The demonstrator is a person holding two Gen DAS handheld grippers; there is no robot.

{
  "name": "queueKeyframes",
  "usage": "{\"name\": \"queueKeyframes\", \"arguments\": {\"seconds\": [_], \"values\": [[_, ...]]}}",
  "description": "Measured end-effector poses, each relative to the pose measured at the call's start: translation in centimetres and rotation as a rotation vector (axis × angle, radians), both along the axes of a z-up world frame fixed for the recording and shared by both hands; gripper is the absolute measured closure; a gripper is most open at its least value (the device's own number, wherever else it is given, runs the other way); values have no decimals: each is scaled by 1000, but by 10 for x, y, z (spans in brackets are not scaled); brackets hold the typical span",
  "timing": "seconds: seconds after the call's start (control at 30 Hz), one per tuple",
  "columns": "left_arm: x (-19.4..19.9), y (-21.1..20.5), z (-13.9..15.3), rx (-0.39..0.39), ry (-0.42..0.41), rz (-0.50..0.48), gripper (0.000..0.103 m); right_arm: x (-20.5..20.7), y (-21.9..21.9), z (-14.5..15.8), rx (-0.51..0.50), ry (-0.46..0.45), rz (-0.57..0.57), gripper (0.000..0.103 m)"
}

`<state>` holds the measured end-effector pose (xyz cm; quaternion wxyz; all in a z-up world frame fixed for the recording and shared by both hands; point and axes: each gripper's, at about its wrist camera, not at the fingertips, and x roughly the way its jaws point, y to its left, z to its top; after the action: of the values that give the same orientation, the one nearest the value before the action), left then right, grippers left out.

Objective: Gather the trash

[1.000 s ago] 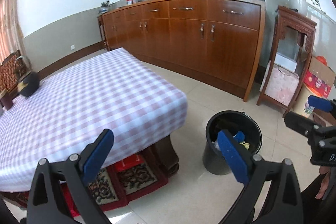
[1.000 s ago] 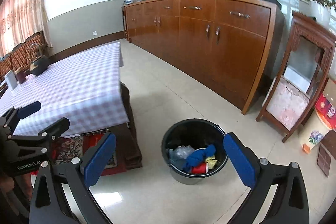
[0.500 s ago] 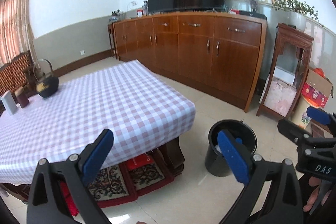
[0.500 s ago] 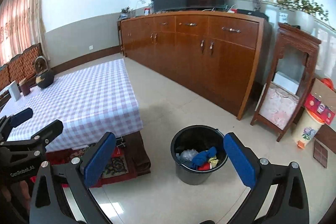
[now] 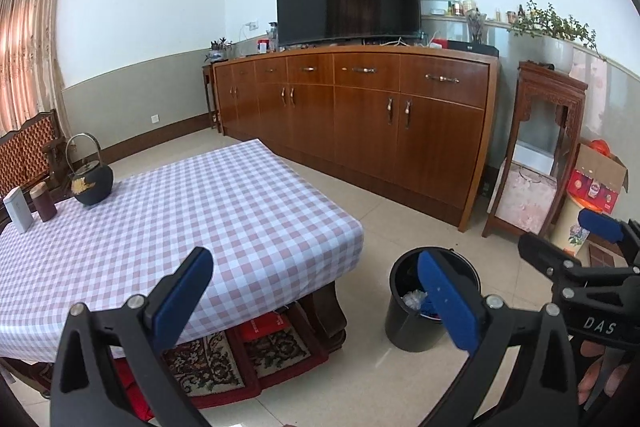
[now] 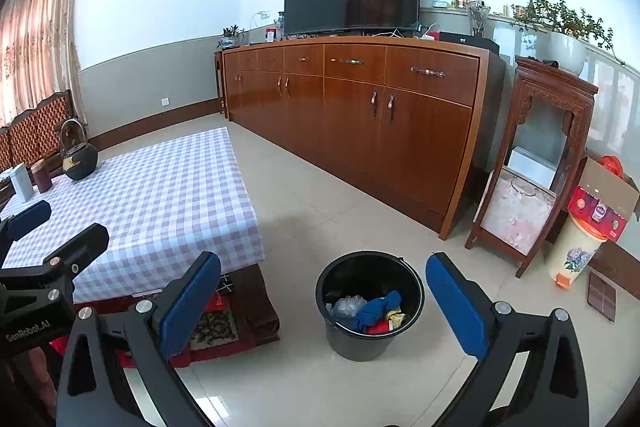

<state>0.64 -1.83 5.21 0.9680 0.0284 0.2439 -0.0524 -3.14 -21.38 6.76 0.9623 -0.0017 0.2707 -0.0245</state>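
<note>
My left gripper (image 5: 316,303) and right gripper (image 6: 324,303) both gape wide and empty near the black bucket (image 6: 370,307) of trash (image 6: 368,311), right of the checked table (image 6: 152,203).

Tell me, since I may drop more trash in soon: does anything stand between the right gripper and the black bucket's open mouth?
Nothing visible does. The right gripper is open and empty, and the black bucket stands on bare floor just ahead of it, its mouth uncovered with trash already inside. The checked table sits off to the left.
</note>
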Motion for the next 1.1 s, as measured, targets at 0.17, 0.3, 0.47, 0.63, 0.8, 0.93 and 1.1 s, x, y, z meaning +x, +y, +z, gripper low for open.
{"name": "queueKeyframes", "arguments": {"seconds": [0.17, 0.3, 0.47, 0.63, 0.8, 0.93, 1.1], "values": [[0, 0, -1, 2, 4, 4, 0, 0, -1, -1, -2, 4, -1, 0], [0, 0, 0, -4, 6, 5, 0, 0, -2, 0, -1, 7, -1, 0], [0, 1, 0, -3, 6, 8, 0, -1, -1, 1, 0, 1, 0, 0], [0, 1, 1, -8, 7, 6, 0, -1, -1, 1, 1, 1, 0, 0], [-1, 2, 1, -5, 4, 8, 0, -2, -1, 2, 1, -1, 1, 0], [-2, 2, 1, 0, 4, 4, 0, -3, -1, 2, 3, -3, -3, 0], [-1, 1, 1, 1, 5, 1, 0, -5, -1, 2, 4, -2, -5, 0]]}}
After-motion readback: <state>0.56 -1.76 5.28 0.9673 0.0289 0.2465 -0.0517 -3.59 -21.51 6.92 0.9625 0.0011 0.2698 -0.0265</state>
